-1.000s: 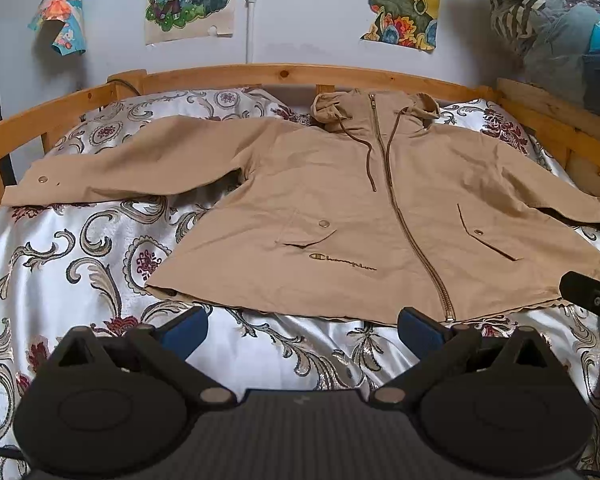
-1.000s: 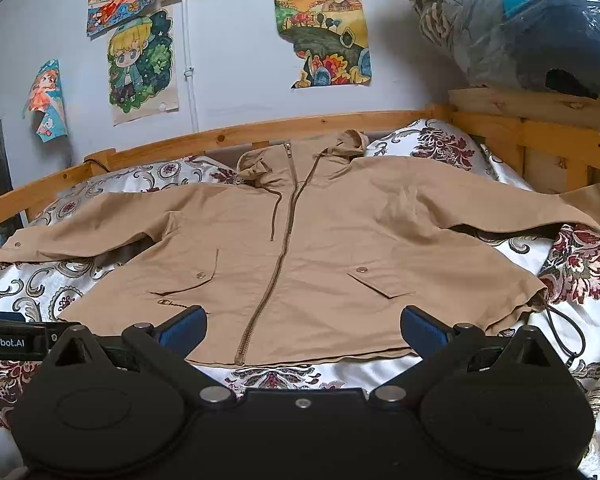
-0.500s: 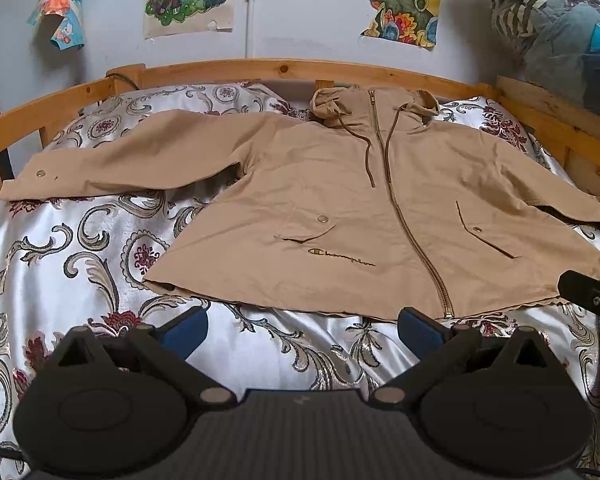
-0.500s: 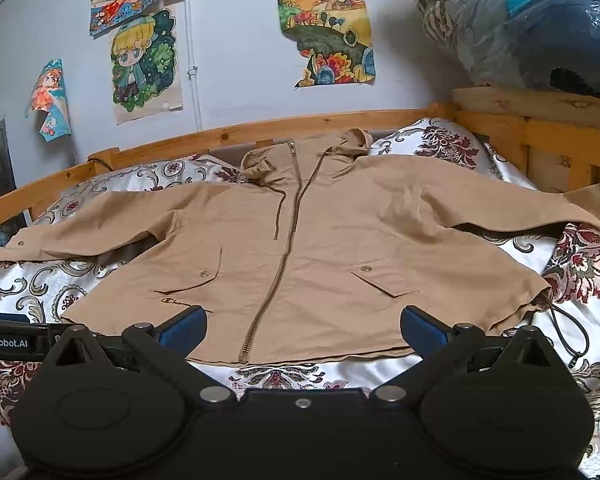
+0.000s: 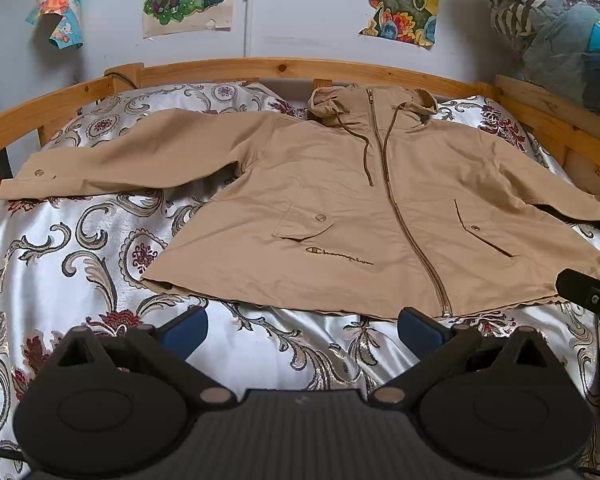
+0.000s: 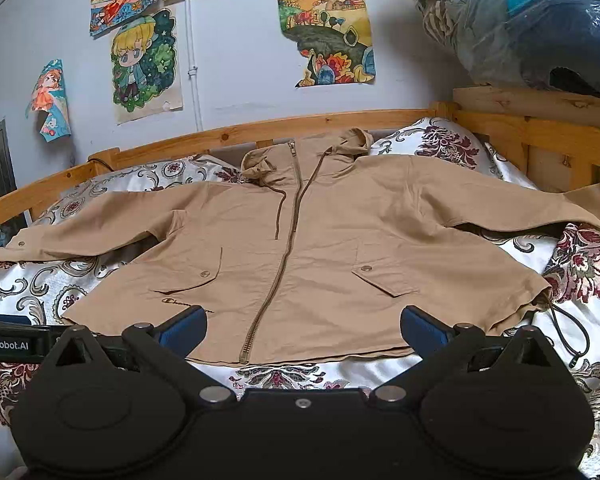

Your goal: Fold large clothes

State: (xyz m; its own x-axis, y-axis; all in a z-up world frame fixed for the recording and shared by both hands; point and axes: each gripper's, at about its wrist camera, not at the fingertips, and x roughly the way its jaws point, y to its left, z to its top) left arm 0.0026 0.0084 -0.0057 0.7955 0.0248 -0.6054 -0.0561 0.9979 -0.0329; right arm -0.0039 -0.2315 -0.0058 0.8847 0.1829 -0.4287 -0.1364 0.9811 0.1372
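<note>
Nearest in each view are the fingers. The left gripper [image 5: 302,326] has its blue pads spread wide and holds nothing; below the gap is only the bedsheet [image 5: 60,264]. The right gripper [image 6: 303,326] is also wide and holds nothing, and its pads stand just at the near hem of the jacket [image 6: 320,248].

The jacket lies flat and zipped on the bed, front side up. The hem is toward the grippers and the hood [image 5: 374,102] is far, at the wooden rail [image 5: 280,68]. So the body runs near to far, and the two sleeves stretch out to the left and to the right, across this line.

In the left view the hem is a little beyond the pads, not touching them. The left sleeve [image 5: 112,160] is further away, up and to the left. I judge the right gripper is nearer to the cloth. No fold is made yet.
</note>
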